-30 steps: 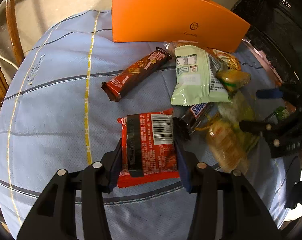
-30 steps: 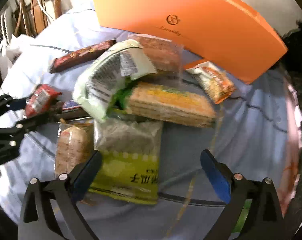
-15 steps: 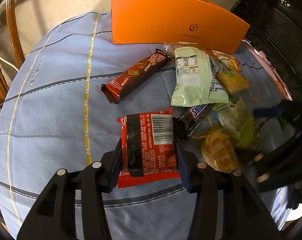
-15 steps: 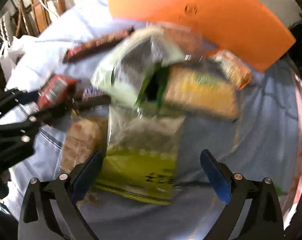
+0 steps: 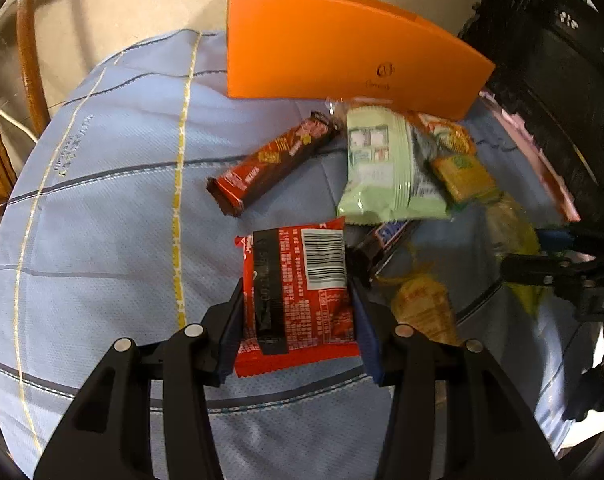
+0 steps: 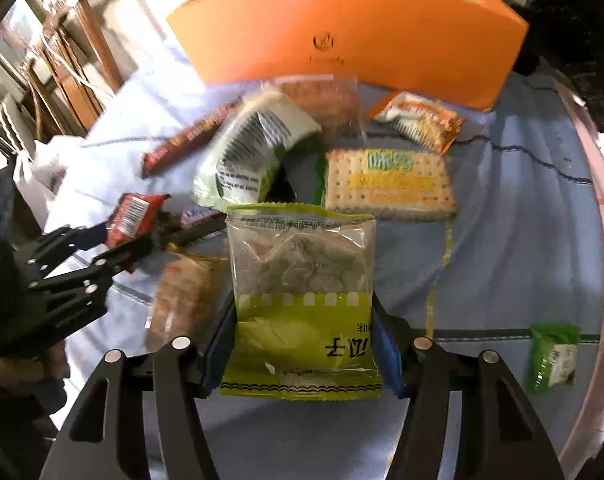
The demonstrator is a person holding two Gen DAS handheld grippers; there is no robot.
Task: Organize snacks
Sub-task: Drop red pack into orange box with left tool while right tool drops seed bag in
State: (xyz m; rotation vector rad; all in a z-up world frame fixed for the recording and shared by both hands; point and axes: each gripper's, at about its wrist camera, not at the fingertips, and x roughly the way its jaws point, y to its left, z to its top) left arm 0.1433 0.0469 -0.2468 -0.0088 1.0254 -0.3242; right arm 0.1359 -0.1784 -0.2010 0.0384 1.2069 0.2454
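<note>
Bare blue tablecloth (image 5: 101, 208) left of the clamped red packet (image 5: 297, 292).

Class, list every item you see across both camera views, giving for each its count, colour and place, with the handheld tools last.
box: 1, orange, standing at the cloth's far edge
tablecloth: 1, pale blue, striped, under everything
long bar: 1, dark red, before the box
pale green bag: 1, mid-pile
cracker pack: 1, yellow-green, right of that bag
red packet: 1, in the left tongs
seed bag: 1, yellow-green, clear window, in the right tongs
small green packet: 1, alone, far right
</note>
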